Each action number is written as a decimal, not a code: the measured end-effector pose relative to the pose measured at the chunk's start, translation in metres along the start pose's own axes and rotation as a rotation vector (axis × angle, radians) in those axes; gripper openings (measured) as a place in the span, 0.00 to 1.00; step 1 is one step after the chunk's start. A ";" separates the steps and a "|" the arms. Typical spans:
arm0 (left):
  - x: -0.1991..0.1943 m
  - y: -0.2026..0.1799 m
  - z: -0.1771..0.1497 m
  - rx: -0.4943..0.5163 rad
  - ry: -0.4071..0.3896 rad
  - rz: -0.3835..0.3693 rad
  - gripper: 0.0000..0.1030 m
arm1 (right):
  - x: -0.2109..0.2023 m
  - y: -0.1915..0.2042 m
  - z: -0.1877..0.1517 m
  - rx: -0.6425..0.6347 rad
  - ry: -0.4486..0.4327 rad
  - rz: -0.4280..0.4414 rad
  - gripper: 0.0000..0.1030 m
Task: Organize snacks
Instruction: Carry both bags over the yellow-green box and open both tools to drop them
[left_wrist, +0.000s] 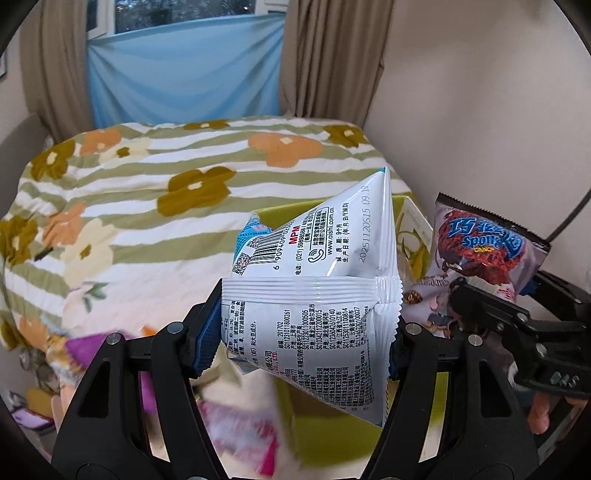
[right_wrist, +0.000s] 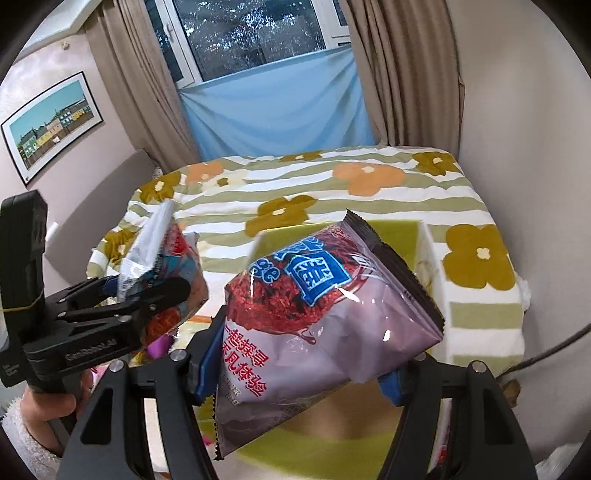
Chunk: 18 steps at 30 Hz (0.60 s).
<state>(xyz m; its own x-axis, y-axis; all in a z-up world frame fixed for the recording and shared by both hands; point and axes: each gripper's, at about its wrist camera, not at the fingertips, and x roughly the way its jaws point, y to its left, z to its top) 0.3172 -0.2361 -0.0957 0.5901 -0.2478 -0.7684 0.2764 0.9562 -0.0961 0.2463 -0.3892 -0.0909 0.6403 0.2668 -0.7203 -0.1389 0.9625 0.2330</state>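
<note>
A: Nearest, the left claw (left_wrist: 308, 332) is clenched on a white crinkly foil snack packet (left_wrist: 314, 295) printed with a barcode. What is the right one doing?

B: The right claw (right_wrist: 299, 360) is grasping a puffy purple snack bag (right_wrist: 325, 317) with red and blue lettering. Both packets hang in the air above a lime-green open box (right_wrist: 402, 230) lying on the flower-patterned bed quilt (right_wrist: 332, 184).

A: So this looks like the carrying step, box just beyond.

B: Next, I judge, each bag must be brought over the box opening, lowered and released without snagging its wall.
</note>
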 end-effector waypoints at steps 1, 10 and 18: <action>0.017 -0.008 0.007 0.008 0.019 0.005 0.62 | 0.006 -0.010 0.004 -0.002 0.011 -0.003 0.62; 0.115 -0.041 0.029 0.053 0.155 0.048 0.65 | 0.043 -0.064 0.017 0.017 0.101 -0.016 0.62; 0.132 -0.035 0.028 0.074 0.180 0.101 0.99 | 0.061 -0.074 0.013 0.036 0.149 -0.032 0.62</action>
<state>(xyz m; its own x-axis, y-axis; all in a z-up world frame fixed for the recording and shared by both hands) 0.4070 -0.3064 -0.1760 0.4743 -0.1136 -0.8730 0.2816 0.9591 0.0282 0.3055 -0.4447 -0.1429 0.5245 0.2432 -0.8160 -0.0916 0.9689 0.2299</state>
